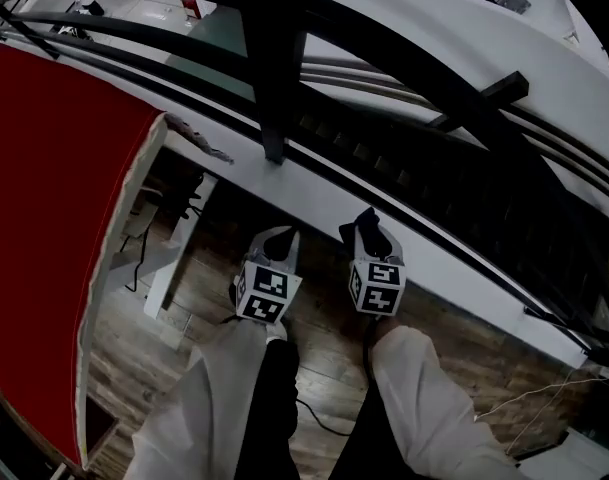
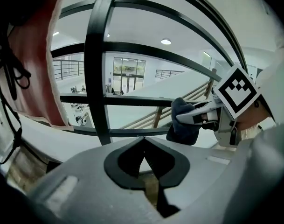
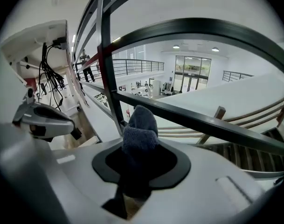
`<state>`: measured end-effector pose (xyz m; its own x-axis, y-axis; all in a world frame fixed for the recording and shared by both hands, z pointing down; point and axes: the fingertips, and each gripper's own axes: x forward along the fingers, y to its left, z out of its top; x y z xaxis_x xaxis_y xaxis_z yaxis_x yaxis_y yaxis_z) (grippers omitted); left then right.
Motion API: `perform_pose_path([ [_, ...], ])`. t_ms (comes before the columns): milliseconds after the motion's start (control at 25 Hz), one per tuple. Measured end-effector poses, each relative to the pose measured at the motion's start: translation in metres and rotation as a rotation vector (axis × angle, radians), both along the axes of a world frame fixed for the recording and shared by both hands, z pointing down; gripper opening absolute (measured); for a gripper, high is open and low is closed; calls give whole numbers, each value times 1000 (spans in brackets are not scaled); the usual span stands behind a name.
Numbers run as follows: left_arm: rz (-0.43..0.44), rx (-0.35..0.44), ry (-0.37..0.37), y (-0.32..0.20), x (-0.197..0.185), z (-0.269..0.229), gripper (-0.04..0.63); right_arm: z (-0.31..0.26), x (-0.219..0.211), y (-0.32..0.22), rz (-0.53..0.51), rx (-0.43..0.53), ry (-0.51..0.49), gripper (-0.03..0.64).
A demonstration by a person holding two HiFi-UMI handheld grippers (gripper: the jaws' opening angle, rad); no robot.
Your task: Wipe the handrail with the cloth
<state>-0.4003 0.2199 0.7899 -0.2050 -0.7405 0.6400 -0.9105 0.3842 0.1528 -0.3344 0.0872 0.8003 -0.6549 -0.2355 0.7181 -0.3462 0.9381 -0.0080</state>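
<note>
- Holding the cloth [image 3: 139, 127] in my right gripper [image 3: 140, 168]: jaws clenched on the dark blue wad, which sticks up past the tips.
- Left gripper [image 2: 142, 143]: jaws pressed together at the tips, nothing between them.
- Cloth position: in front of the railing, level with the lower bars [image 3: 188, 118], and apart from them as far as I can tell. The left gripper view shows it bunched at the right gripper's tip with open air around it.
- Handrail [image 1: 434, 78]: the thick black top bar, well above both grippers in the head view. I see no contact with it.
- Progress, my read: cloth is gripped, wiping not yet begun. The whole rail is left to do.
- Pose: both grippers held low and side by side, near each other, marker cubes facing me, tips aimed forward at the foot of the railing. The left sits just right of the black post [image 1: 279, 68].
- Forearms in pale sleeves [image 1: 424, 398] run straight back toward me.
- Next move, my guess: lift the right gripper up to the top bar.
</note>
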Motion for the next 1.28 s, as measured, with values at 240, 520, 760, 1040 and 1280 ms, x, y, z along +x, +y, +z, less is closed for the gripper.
perform_pose_path([
  [240,-39,15,-60,8,-34,24,2,34,-54,25,-44,-42,-62,103],
  [520,-11,55,-105,2,-80,70,2,83,-151,33,-111,-60,-159,104],
  [760,45,11,-50,-6,-92,135,2,124,-197,32,-123,-84,-214,104],
  [1040,34,45,-101,-6,-112,176,2,141,-232,36,-121,-5,-226,103],
  [1280,14,92,-123,-17,-117,165,2,134,-233,46,-230,121,-111,103],
])
